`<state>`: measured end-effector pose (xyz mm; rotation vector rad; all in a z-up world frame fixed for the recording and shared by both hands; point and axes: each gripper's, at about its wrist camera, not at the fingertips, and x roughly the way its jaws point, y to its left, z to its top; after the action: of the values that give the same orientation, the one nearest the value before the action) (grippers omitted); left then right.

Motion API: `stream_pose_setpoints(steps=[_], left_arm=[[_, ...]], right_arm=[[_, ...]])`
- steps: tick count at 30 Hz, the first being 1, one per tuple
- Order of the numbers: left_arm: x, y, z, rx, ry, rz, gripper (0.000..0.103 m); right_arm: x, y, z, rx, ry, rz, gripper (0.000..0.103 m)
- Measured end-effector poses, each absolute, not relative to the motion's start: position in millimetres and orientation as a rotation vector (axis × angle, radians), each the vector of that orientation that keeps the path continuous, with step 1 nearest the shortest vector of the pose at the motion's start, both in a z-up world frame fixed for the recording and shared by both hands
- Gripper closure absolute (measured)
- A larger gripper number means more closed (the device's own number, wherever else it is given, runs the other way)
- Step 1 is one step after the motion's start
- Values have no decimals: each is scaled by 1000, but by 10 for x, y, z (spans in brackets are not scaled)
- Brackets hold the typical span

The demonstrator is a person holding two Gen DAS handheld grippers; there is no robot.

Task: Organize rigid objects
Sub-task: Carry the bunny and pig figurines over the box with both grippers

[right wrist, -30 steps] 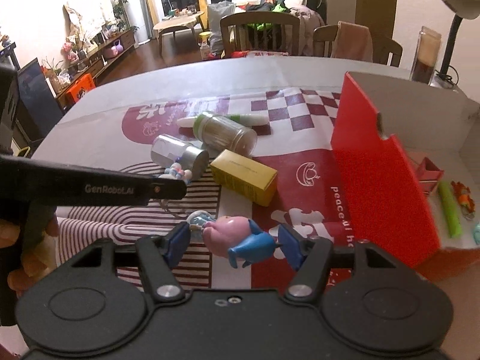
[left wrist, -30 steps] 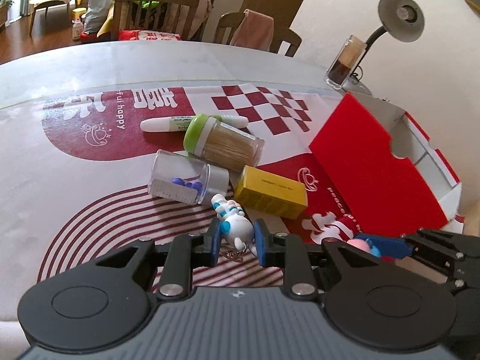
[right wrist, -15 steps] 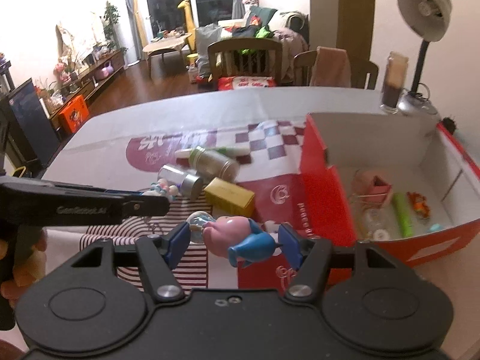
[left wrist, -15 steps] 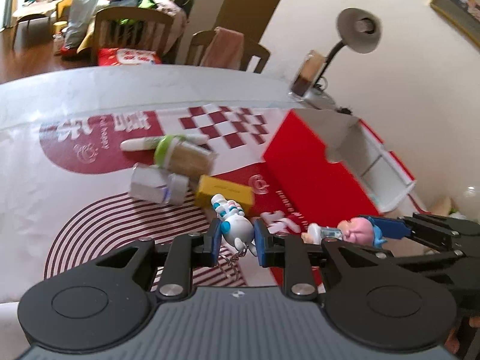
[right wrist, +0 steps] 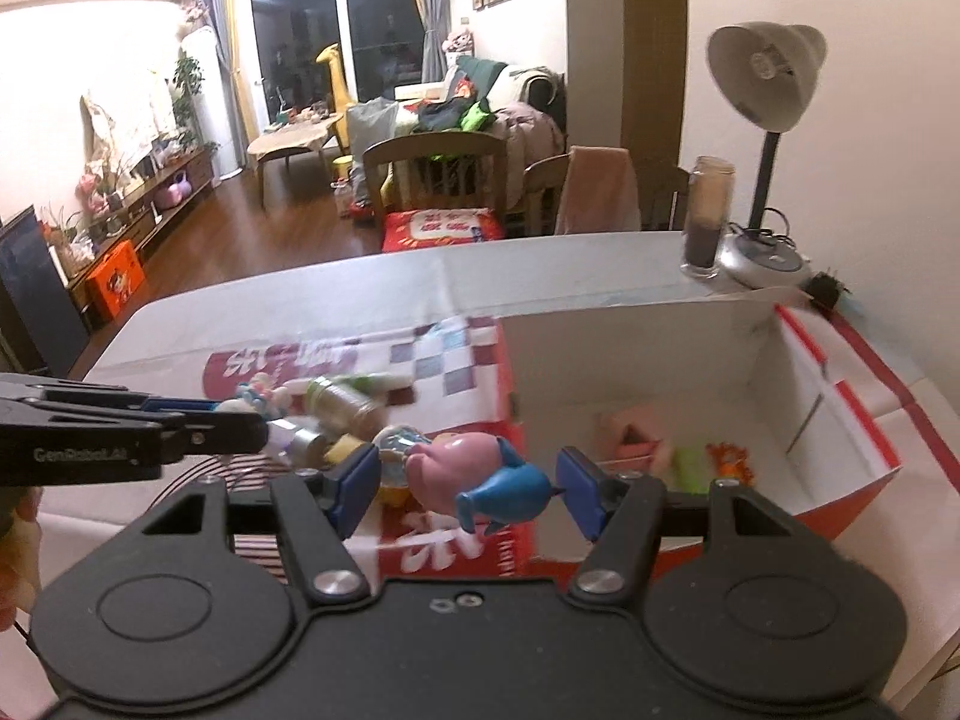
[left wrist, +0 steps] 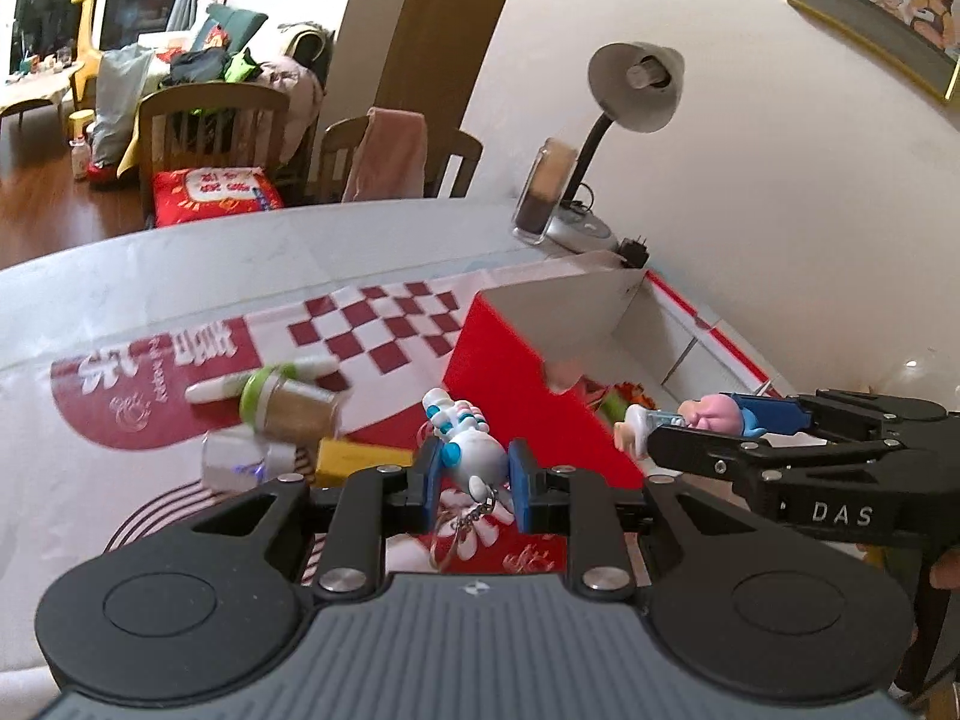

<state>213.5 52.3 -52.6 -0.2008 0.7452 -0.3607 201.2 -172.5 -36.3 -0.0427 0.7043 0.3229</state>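
My left gripper is shut on a white and blue toy figure with a key ring hanging below it, lifted above the patterned table mat. My right gripper is shut on a pink and blue toy figure, held near the left wall of the red and white box. In the left wrist view the right gripper carries that pink figure above the box. In the right wrist view the left gripper reaches in from the left.
On the mat lie a green-lidded jar, a clear jar, a yellow box and a white marker. The box holds a pink item, a green stick and an orange piece. A desk lamp and glass jar stand behind.
Both grippers have risen off the mat with their toys and shifted toward the red box. The box's inside now shows in the right wrist view.
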Motion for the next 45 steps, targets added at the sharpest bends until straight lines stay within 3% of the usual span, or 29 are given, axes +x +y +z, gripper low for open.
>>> stream_pose_setpoints(steps=[24, 45], left_arm=[[2988, -1174, -726, -111, 856, -382, 80], [3659, -2002, -1313, -16, 1021, -407, 80]], right_arm=[[3080, -3229, -640, -55, 757, 274, 39], [3912, -3120, -1208, -204, 960, 320, 39]])
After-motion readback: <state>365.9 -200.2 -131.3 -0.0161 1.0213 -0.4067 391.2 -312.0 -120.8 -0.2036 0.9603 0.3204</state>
